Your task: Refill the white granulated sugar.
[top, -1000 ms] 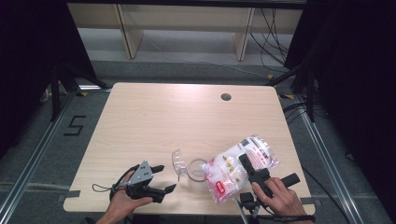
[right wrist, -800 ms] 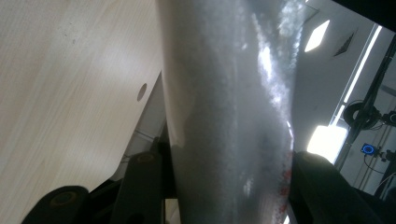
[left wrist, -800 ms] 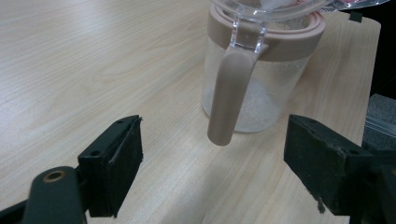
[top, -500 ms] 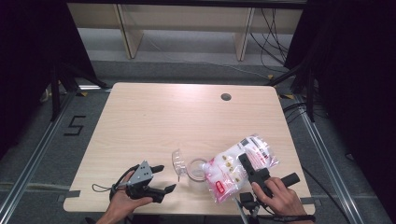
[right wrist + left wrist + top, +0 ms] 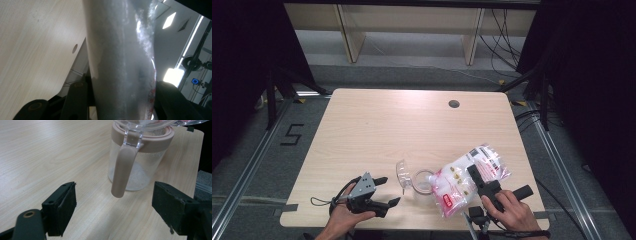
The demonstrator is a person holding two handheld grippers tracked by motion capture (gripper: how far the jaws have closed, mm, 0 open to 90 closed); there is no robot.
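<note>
A clear jar (image 5: 422, 181) with a beige rim stands near the table's front edge, its clear lid (image 5: 402, 175) flipped open to the left. White grains lie at the bottom of the jar (image 5: 136, 173). Its beige handle (image 5: 123, 170) points toward my left gripper (image 5: 390, 190), which is open; the handle hangs just ahead of the jaws (image 5: 115, 188) and touches neither pad. My right gripper (image 5: 482, 180) is shut on a plastic bag (image 5: 462, 181) of white contents with pink print, tilted with its low end over the jar's mouth. The bag (image 5: 120, 62) sits squeezed between the right gripper's (image 5: 122, 86) jaws.
The wooden table (image 5: 412, 125) has a round cable hole (image 5: 454, 104) at its back right. Floor rails run along both sides, and shelving legs stand beyond the far edge. The jar stands close to the front edge.
</note>
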